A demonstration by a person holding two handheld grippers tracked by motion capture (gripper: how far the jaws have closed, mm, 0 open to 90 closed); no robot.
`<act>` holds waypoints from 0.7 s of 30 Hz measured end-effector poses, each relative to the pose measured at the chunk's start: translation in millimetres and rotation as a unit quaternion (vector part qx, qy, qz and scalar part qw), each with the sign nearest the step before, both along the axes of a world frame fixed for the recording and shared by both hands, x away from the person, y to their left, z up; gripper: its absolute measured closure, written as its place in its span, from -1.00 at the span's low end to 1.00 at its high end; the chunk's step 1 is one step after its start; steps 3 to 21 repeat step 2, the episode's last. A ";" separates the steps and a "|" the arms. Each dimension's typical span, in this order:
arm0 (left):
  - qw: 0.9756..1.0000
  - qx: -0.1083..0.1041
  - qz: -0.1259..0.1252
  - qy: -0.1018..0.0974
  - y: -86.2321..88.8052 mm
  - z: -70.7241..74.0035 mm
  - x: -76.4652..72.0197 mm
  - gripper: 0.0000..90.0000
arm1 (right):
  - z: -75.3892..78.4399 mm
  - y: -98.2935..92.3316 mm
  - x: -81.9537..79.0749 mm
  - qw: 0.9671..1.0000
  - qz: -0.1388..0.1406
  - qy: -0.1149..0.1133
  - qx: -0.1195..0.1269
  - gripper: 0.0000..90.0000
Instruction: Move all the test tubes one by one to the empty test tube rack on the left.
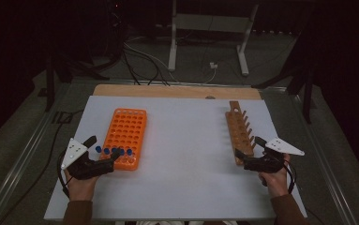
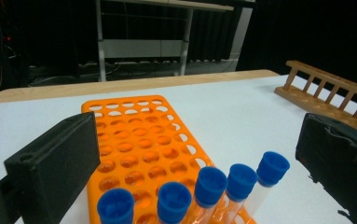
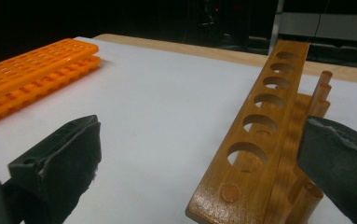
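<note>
Mostly smooth, perforated orange plastic rack point(image 2: 134, 140), round blue caps point(image 2: 211, 184)

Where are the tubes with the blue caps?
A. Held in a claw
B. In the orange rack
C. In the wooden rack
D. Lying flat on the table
B: the tubes with blue caps stand in a row at the near edge of the orange rack, while the holes of the wooden rack are empty.
</note>
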State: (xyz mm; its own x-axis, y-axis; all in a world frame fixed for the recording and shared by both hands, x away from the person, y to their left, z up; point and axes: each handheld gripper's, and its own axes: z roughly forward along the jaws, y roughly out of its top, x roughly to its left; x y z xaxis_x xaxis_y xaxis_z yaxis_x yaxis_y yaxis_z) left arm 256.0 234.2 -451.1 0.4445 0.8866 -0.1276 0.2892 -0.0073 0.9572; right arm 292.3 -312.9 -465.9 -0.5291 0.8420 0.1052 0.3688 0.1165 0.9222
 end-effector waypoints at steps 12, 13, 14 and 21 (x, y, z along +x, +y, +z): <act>1.000 -0.001 0.003 -0.001 1.1 0.1 -1.0 -0.98 | -1.0 0.1 0.5 1.000 0.001 0.002 0.000 -1.00; 1.000 -0.001 0.003 -0.001 1.1 0.1 -1.0 -0.98 | -1.0 0.1 0.5 1.000 0.001 0.002 0.000 -1.00; 1.000 -0.001 0.003 -0.001 1.1 0.1 -1.0 -0.98 | -1.0 0.1 0.5 1.000 0.001 0.002 0.000 -1.00; 1.000 -0.001 0.003 -0.001 1.1 0.1 -1.0 -0.98 | -1.0 0.1 0.5 1.000 0.001 0.002 0.000 -1.00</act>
